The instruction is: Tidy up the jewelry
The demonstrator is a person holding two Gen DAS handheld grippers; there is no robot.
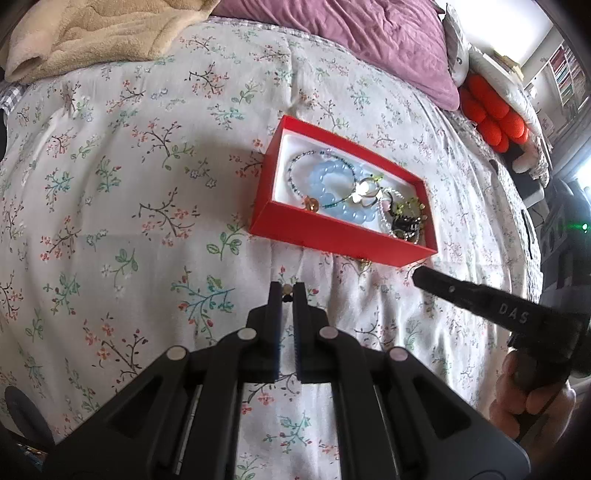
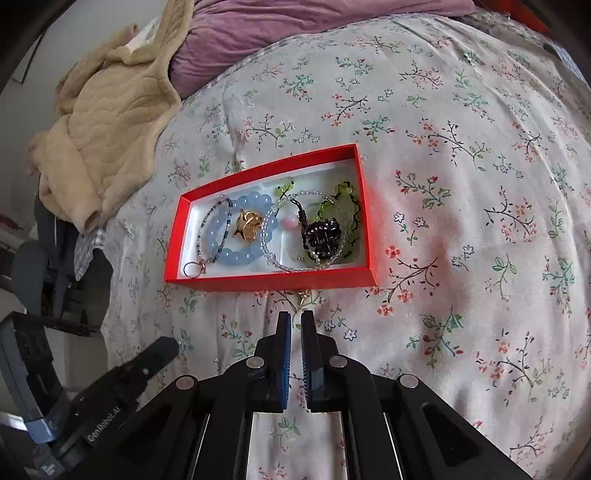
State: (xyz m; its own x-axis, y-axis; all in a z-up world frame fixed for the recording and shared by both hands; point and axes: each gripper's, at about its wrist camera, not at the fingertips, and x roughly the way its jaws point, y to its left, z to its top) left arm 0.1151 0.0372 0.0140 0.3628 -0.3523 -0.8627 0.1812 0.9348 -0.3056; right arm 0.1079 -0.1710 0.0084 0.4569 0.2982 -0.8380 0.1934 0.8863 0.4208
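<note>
A red box (image 1: 332, 236) (image 2: 269, 282) lies on the floral bedspread. It holds a blue bead bracelet (image 1: 325, 173) (image 2: 240, 256), a gold flower piece (image 2: 247, 225), a clear bead strand (image 2: 273, 258), a black hair claw (image 2: 321, 232) and a gold ring (image 2: 191, 268). A small gold piece (image 1: 365, 263) (image 2: 304, 295) lies on the bedspread against the box's near wall. My left gripper (image 1: 287, 291) (image 2: 171, 345) hovers before the box, shut on a tiny gold-and-dark trinket (image 1: 286, 288). My right gripper (image 2: 295, 317) (image 1: 419, 277) is shut just short of the gold piece, and I see nothing between its fingers.
A beige blanket (image 1: 92, 33) (image 2: 110, 129) and a purple pillow (image 1: 369, 37) lie at the far end of the bed. An orange plush (image 1: 495, 118) sits at the right edge. The bed drops off at the left of the right wrist view. A hand (image 1: 528, 398) holds the right gripper.
</note>
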